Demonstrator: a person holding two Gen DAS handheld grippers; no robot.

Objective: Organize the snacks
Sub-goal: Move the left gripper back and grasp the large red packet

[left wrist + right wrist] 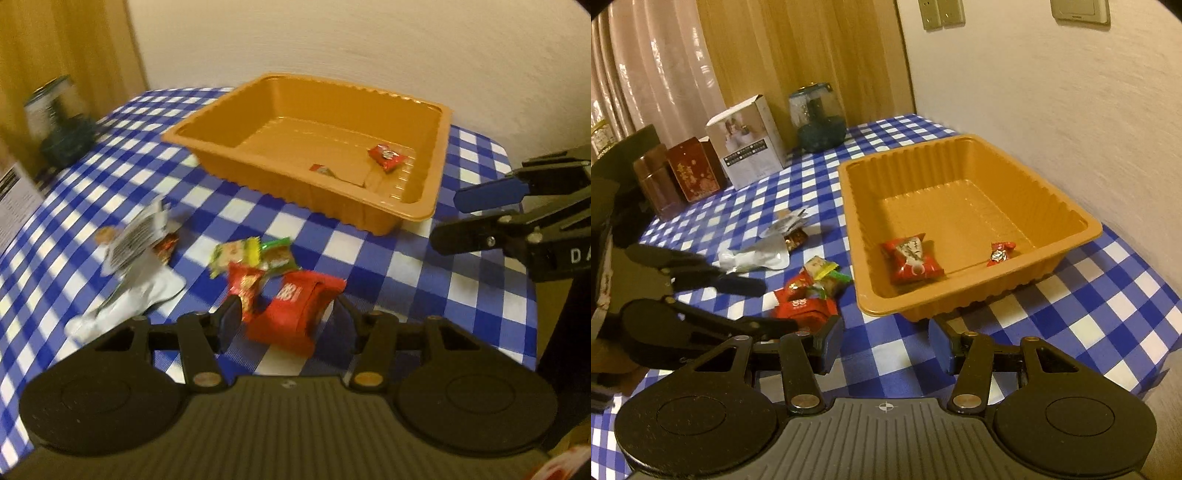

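Observation:
An orange plastic tray (424, 206) (857, 229) sits on the blue checked tablecloth and holds two red snack packets (912, 258) (999, 253). A pile of loose snacks lies to its left: a red packet (295, 314) (803, 306), green and yellow ones (255, 253) (827, 275), and silver wrappers (140, 266) (757, 256). My left gripper (286, 317) (768, 304) is open, with the red packet between its fingers, not squeezed. My right gripper (886, 343) (448, 218) is open and empty, just in front of the tray's near edge.
A glass jar (818, 118) (59, 118), a white box (748, 142) and red and brown boxes (692, 173) stand at the table's far left side. A wall runs behind the tray. The table edge drops off at the right (1160, 354).

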